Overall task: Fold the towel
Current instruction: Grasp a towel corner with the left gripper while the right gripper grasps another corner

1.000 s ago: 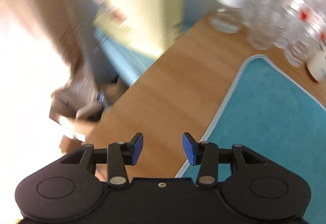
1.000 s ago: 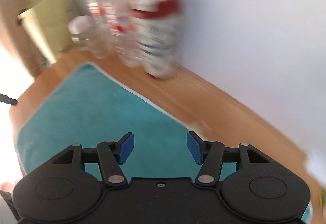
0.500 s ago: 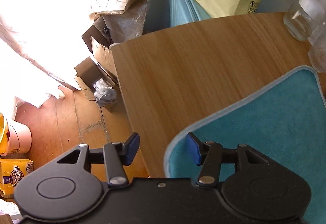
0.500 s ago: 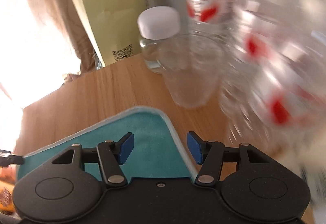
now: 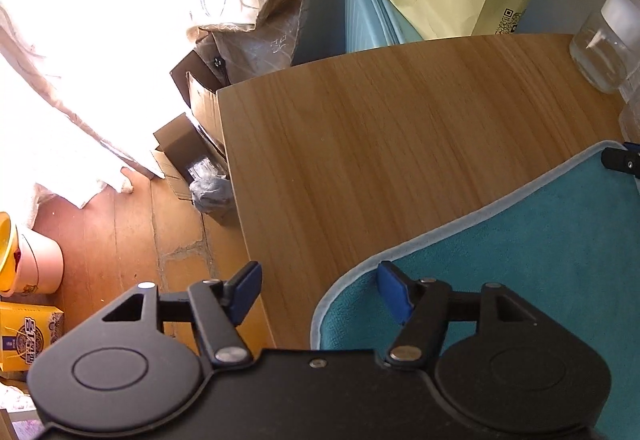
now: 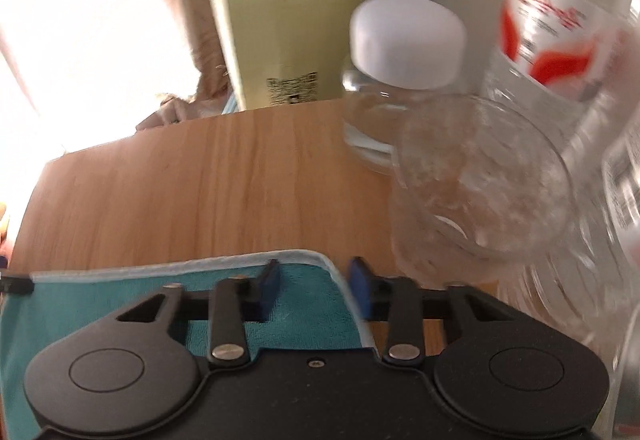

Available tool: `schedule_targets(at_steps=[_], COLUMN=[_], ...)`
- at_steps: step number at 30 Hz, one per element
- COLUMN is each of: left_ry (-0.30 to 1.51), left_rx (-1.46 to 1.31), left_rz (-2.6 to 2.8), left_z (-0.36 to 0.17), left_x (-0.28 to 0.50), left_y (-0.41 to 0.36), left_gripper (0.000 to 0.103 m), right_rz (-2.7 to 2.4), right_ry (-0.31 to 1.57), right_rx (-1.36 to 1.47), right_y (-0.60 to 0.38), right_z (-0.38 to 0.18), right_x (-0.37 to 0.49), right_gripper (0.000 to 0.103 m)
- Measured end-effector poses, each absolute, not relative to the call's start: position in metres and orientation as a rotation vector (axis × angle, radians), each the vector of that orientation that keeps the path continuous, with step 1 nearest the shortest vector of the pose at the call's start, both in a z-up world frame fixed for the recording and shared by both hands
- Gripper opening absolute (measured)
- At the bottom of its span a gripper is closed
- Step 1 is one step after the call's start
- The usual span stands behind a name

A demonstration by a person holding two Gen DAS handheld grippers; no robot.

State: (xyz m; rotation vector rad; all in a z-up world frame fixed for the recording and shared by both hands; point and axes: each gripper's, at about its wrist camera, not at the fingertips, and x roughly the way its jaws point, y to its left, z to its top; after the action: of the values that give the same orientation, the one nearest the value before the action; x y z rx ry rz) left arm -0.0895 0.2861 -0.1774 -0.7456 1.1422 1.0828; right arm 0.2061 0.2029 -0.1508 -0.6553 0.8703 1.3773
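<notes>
Straddling a towel [image 5: 520,280] corner at 6 o'clock, my left gripper [image 5: 318,292] stands wide open; my right gripper [image 6: 312,282] brackets the opposite corner, jaws narrower, gripping nothing yet. The towel lies flat on the table [image 5: 400,128]. Risk, I judge: the right gripper may sweep the plastic cup [image 6: 480,184] at 2 o'clock, just beside, or the jar [image 6: 404,52] behind. Bottles at 3 o'clock are blurred; most towel area is cut off.
</notes>
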Motion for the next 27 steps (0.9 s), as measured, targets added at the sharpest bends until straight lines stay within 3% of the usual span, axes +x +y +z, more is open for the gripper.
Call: schedule_targets(at_steps=[3,5,6,7,8,27], left_ry=[1.115,1.111,1.111,1.112,1.111,0.925], left_rx=[-0.764,-0.747,-0.743,-0.741,-0.757,-0.750], left_rz=[1.068,1.049,1.038,1.014,0.989,0.933], left_z=[-0.177,-0.175,-0.174,-0.173,-0.171,-0.119], left_x=[-0.092,-0.090,-0.089,-0.087,-0.087,-0.114], left_y=[0.287,0.282,0.281,0.279,0.277,0.211], left_gripper=[0.061,0.049,0.035,0.014,0.010,0.008], right_rz=[1.366,1.364,1.361,1.356,1.358,1.261], right_ry=[0.890,0.891,0.890,0.887,0.891,0.828], right_rx=[-0.654,-0.646,-0.647,-0.646,-0.638,-0.526], right_y=[0.203,0.199,0.201,0.200,0.199,0.105], right_z=[-0.149,-0.146,-0.146,-0.145,-0.144,-0.086], right_x=[0.208,0.207,0.207,0.205,0.205,0.188], right_gripper=[0.010,0.006,0.005,0.005,0.005,0.004])
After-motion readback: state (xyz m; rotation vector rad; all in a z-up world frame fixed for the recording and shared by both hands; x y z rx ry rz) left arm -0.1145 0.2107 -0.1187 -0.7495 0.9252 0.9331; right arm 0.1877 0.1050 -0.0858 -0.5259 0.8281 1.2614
